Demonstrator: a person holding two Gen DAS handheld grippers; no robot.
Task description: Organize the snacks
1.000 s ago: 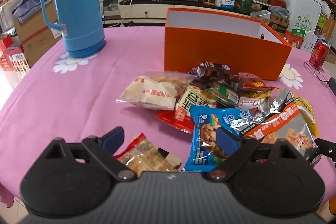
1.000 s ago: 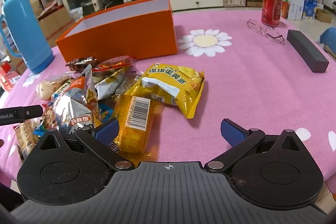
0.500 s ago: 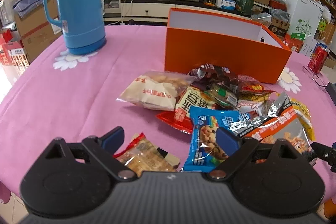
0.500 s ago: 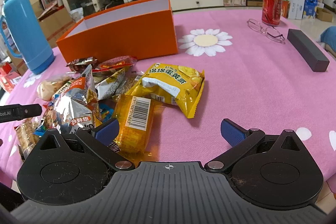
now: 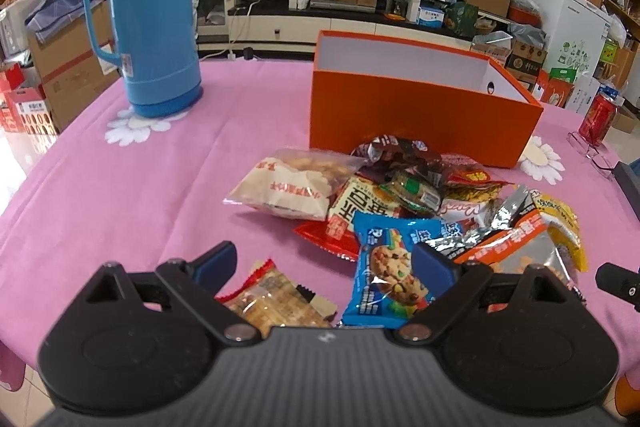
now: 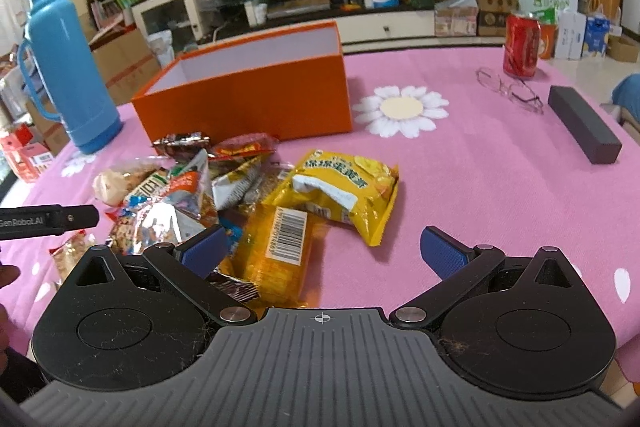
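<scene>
A pile of snack packets lies on the pink tablecloth in front of an open orange box (image 5: 420, 107), also in the right wrist view (image 6: 248, 99). My left gripper (image 5: 324, 261) is open and empty above a cracker packet (image 5: 272, 301) and a blue cookie packet (image 5: 384, 271); a beige bag (image 5: 292, 185) lies beyond. My right gripper (image 6: 322, 253) is open and empty over an orange barcode packet (image 6: 280, 247), with a yellow bag (image 6: 344, 187) just ahead. The box's inside looks empty as far as shown.
A blue thermos (image 5: 154, 15) stands at the far left. A red can (image 6: 521, 45), glasses (image 6: 510, 91) and a dark long case (image 6: 582, 129) lie at the right. The table edge curves close on both sides.
The left gripper has pulled back and risen a little, so the box and thermos sit slightly lower in view. The right gripper has hardly moved. Both stay open.
</scene>
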